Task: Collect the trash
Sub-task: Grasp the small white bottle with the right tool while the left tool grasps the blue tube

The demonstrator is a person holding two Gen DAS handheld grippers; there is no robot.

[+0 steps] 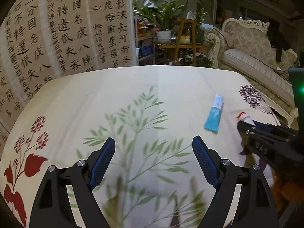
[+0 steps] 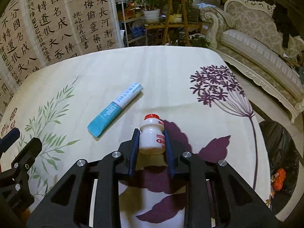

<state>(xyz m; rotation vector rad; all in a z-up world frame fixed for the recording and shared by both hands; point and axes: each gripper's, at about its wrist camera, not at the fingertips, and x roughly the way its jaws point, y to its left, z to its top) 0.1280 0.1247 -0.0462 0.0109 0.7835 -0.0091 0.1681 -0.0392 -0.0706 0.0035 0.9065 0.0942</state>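
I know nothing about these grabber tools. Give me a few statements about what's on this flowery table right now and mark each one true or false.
1. The right gripper is closed on the small white bottle. True.
2. The bottle has a blue cap. False: its cap is red.
3. The left gripper holds the blue packet. False: its jaws stand open and empty; the packet lies flat on the tablecloth.
4. The packet touches the bottle. False: they lie apart.
5. A black trash bag sits beside the table. True.
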